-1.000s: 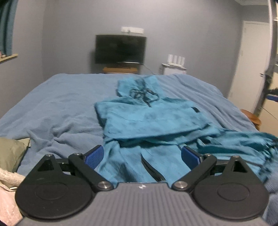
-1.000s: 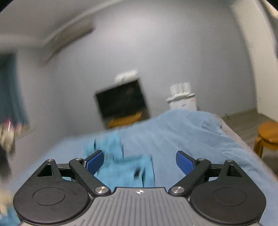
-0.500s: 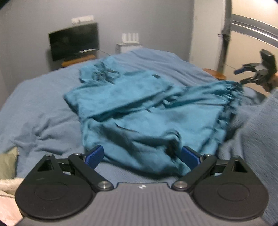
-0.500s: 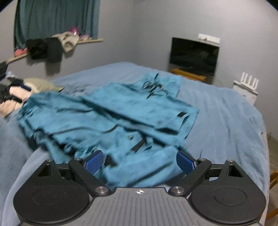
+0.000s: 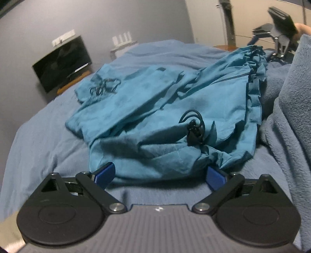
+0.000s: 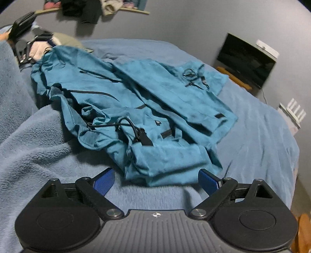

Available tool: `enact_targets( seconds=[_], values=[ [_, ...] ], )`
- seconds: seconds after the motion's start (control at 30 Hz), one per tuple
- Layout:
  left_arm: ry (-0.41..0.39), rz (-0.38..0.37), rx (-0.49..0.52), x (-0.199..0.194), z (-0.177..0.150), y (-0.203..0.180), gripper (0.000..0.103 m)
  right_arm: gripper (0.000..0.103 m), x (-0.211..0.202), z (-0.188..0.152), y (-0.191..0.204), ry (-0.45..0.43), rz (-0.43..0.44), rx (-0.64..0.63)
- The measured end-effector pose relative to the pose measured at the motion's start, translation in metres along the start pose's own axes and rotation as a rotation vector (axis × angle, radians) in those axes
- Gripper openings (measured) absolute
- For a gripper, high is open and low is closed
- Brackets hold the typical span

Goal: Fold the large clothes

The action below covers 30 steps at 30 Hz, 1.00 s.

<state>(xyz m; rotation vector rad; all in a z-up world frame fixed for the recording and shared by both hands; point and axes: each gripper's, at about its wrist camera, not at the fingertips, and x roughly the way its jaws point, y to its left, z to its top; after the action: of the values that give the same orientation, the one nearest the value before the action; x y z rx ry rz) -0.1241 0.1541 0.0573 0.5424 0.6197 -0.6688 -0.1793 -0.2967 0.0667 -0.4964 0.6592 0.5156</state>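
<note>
A large teal hooded jacket (image 5: pixel 159 101) lies crumpled on the blue bed, its hood with black drawcords at the far end and a black cord toggle (image 5: pixel 194 132) near the hem. My left gripper (image 5: pixel 159 176) is open, low over the blanket just short of the near hem corner. In the right wrist view the same jacket (image 6: pixel 147 101) spreads ahead, hem bunched. My right gripper (image 6: pixel 155 180) is open at the other hem corner, nothing between its fingers. Each gripper shows in the other's view: the right one (image 5: pixel 279 37) and the left one (image 6: pixel 25 48), both beyond the jacket.
A blue fleece blanket (image 6: pixel 262 136) covers the bed. A fleece-clad leg or knee rises at the right of the left wrist view (image 5: pixel 293 109). A dark TV (image 6: pixel 246 60) stands at the far wall, clothes on a shelf (image 6: pixel 93 9), a wooden stool (image 6: pixel 304 229) beside the bed.
Both grippers swung down and in toward the jacket's near hem, one at each corner. The jacket has not been touched. Both stay open.
</note>
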Motion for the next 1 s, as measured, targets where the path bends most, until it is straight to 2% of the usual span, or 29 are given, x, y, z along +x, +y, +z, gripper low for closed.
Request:
enact_targets(
  seconds=[0.2,0.3,0.37,0.4,0.43,0.5,0.53,0.6,0.7,0.9,1.0],
  values=[
    [-0.058,-0.004,0.230,0.002,0.003,-0.009,0.100,0.095,0.013,0.008,0.007,-0.003,0.024,-0.121],
    [-0.094,0.006,0.265,0.009,0.008,-0.009,0.101,0.092,0.017,0.013,0.007,-0.023,0.034,-0.167],
    [-0.115,-0.005,0.232,0.017,0.011,-0.005,0.100,0.088,0.020,0.017,0.005,-0.047,0.046,-0.173],
    [-0.120,-0.020,0.201,0.021,0.012,0.000,0.093,0.080,0.022,0.019,0.003,-0.058,0.062,-0.172],
    [-0.116,-0.048,0.169,0.023,0.013,0.003,0.076,0.068,0.024,0.020,0.002,-0.060,0.083,-0.169],
    [-0.094,-0.136,0.066,0.030,0.015,0.018,0.054,0.057,0.027,0.023,-0.003,-0.048,0.133,-0.149],
    [-0.102,-0.160,0.014,0.031,0.016,0.025,0.049,0.053,0.028,0.024,-0.006,-0.053,0.148,-0.135],
    [-0.132,-0.180,-0.050,0.032,0.017,0.036,0.043,0.048,0.027,0.026,-0.009,-0.078,0.162,-0.115],
    [-0.177,-0.178,-0.151,0.035,0.021,0.049,0.036,0.044,0.024,0.035,-0.022,-0.144,0.140,-0.010],
    [-0.246,-0.054,-0.360,0.054,0.046,0.086,0.033,0.039,0.029,0.065,-0.058,-0.301,0.057,0.256],
    [-0.268,0.001,-0.423,0.066,0.060,0.106,0.030,0.038,0.040,0.079,-0.081,-0.359,-0.007,0.391]
  ],
)
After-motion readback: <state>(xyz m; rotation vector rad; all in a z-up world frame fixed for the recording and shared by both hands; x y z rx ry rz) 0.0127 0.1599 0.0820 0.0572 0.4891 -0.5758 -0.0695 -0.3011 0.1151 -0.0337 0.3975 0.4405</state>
